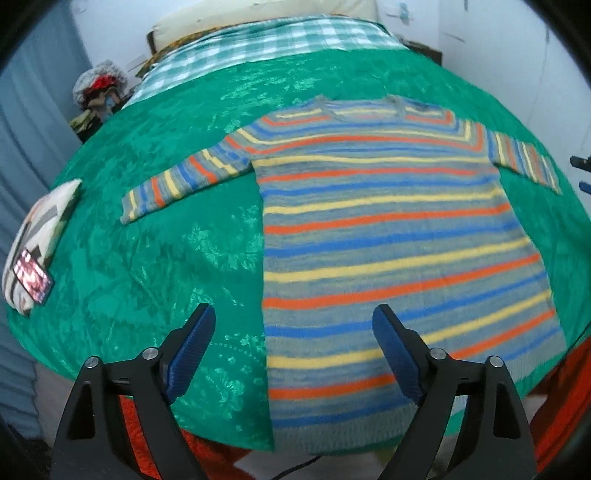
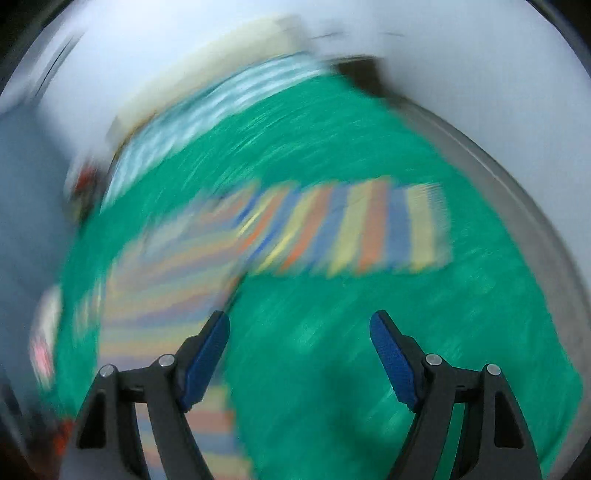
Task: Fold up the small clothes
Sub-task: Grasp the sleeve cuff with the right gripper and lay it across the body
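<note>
You are working in a bedroom of a home. A bed point(image 1: 166, 258) fills most of the left wrist view, spread with a shiny green bedcover point(image 1: 147, 280) with a leaf pattern, and further back, at the upper middle of the frame, a green and white checked blanket point(image 1: 266, 44) and a pale pillow point(image 1: 207, 18) lie against the head end. Plain white walls point(image 1: 498, 48) close the room at the upper right, and a grey-blue curtain point(image 1: 33, 122) hangs down the left edge. At the upper left a heap of mixed clothes point(image 1: 98, 90) sits beside the bed. A patterned cushion point(image 1: 37, 236) rests on the bedcover at the left edge. The right wrist view is badly blurred but shows the same green bedcover and white walls
</note>
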Action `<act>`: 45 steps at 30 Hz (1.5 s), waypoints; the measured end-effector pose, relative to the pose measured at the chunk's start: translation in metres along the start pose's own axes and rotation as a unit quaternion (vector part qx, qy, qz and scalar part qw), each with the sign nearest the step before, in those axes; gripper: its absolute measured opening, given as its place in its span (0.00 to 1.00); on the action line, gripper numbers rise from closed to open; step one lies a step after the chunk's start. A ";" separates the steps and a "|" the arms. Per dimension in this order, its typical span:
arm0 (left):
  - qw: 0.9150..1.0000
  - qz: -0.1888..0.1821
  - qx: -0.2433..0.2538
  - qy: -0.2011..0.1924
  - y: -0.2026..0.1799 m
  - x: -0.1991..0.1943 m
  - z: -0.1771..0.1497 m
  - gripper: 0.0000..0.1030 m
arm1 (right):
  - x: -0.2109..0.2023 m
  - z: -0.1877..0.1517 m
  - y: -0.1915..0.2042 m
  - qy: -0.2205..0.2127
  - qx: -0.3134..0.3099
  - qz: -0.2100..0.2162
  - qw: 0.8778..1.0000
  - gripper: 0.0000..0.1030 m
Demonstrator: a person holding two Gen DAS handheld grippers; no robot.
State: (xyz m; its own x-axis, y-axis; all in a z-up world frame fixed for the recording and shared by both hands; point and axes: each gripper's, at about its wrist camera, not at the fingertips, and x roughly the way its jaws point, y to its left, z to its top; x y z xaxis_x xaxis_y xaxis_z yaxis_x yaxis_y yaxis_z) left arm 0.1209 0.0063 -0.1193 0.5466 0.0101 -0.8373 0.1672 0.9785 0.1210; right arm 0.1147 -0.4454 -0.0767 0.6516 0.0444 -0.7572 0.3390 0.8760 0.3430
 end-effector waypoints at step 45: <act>0.997 -0.021 -0.052 0.055 0.017 0.062 -0.035 0.87 | 0.196 0.043 0.154 0.188 -0.035 0.149 0.970 0.45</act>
State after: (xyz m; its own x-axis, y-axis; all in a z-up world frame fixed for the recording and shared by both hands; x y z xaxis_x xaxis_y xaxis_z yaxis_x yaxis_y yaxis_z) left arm 0.1287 0.0306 -0.1881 0.4469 -0.0152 -0.8945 0.0993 0.9945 0.0327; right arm 0.3235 -0.3223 -0.1485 0.4156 0.4607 -0.7843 0.1186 0.8274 0.5489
